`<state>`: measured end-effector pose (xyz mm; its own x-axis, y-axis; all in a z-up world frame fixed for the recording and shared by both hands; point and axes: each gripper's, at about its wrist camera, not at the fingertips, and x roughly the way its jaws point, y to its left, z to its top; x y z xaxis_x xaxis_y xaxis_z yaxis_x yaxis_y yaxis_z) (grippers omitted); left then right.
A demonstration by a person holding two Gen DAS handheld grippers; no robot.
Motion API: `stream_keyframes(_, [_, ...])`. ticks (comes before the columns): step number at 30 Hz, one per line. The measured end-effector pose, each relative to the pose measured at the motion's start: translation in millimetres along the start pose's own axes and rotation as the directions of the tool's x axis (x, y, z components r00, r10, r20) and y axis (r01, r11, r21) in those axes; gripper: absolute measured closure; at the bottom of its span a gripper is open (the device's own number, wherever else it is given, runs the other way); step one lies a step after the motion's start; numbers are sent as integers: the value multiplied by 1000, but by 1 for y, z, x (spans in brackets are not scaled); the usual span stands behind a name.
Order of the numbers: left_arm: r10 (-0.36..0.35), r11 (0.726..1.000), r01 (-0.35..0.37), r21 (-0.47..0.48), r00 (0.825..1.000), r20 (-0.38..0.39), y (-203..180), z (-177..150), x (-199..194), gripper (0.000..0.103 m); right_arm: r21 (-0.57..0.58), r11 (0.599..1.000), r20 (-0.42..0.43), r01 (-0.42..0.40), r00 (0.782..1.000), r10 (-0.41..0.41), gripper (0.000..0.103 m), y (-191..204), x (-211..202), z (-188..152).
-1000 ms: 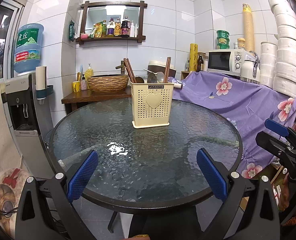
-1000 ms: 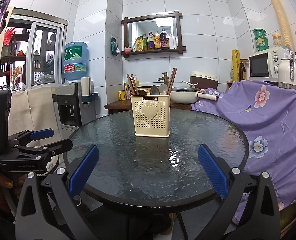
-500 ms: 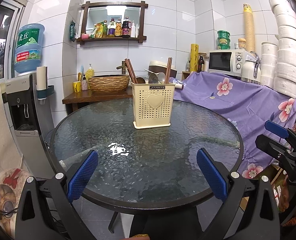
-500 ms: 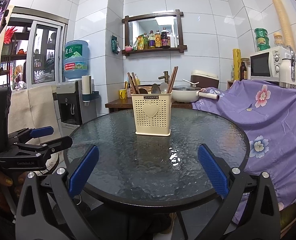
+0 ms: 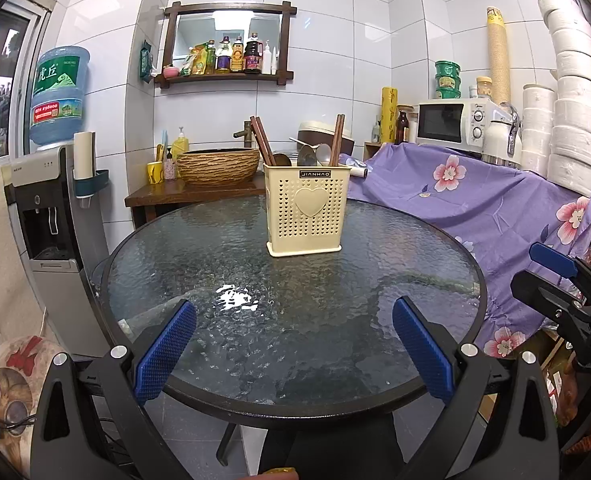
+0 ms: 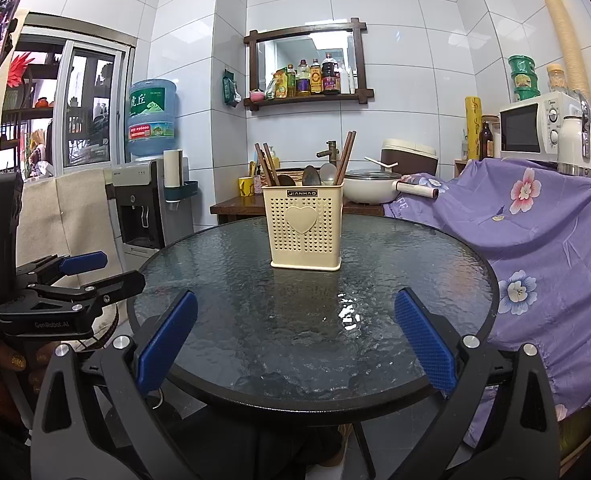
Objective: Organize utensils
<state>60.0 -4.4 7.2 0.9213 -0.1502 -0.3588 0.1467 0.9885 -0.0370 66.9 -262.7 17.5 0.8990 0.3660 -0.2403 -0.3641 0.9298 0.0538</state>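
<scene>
A cream perforated utensil holder (image 5: 306,210) with a heart on its front stands upright near the far middle of the round glass table (image 5: 375,288); it also shows in the right wrist view (image 6: 304,226). Brown chopsticks (image 5: 260,138) and several spoons (image 5: 314,155) stick up out of it. My left gripper (image 5: 294,338) is open and empty over the table's near edge. My right gripper (image 6: 295,334) is open and empty, also at the near edge. Each gripper shows at the side of the other's view: the right one (image 5: 563,284), the left one (image 6: 91,276).
A water dispenser (image 5: 51,216) stands left of the table. A purple flowered cloth (image 5: 475,204) covers furniture on the right, with a microwave (image 5: 451,122) behind. A wooden side table with a woven basin (image 5: 217,166) is behind the holder.
Both views have shifted slightly; the holder sits a little further right and lower in the left wrist view. Both grippers stay open and empty.
</scene>
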Motion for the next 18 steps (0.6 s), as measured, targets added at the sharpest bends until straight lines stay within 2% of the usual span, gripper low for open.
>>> stream_keyframes(18, [-14, 1000, 14, -5, 1000, 9, 1, -1, -2, 6, -1, 1000, -4, -3, 1000, 3, 6, 0, 0, -2])
